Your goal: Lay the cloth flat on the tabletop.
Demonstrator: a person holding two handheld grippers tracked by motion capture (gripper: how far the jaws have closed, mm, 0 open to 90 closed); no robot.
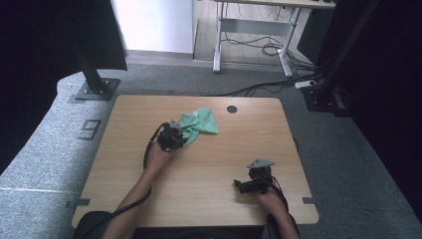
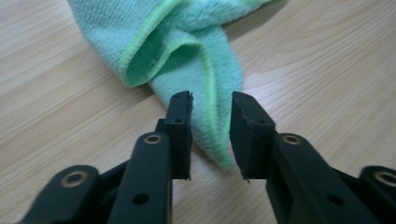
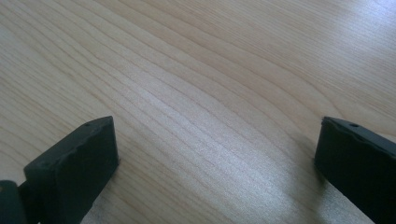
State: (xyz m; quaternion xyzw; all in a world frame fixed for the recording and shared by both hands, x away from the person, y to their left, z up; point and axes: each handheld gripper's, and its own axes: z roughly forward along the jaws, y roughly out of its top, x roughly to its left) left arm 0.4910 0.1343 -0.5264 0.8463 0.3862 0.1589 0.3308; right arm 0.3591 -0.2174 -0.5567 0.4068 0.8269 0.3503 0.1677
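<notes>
A crumpled green cloth (image 1: 199, 123) lies on the far middle of the wooden table (image 1: 209, 164). My left gripper (image 1: 173, 137) sits at the cloth's near-left corner. In the left gripper view the cloth (image 2: 187, 51) has a bright green hem, and one folded corner of it runs down between the jaws of the left gripper (image 2: 212, 105). The jaws stand open, a narrow gap apart, on either side of that corner. My right gripper (image 1: 244, 185) rests low near the table's front right, far from the cloth. Its jaws (image 3: 217, 144) stand wide open over bare wood.
A round dark cable hole (image 1: 232, 109) sits at the table's far edge, right of the cloth. Black frame posts (image 1: 92, 74) stand on the grey floor beyond the table, with a desk leg and cables (image 1: 259, 47) farther back.
</notes>
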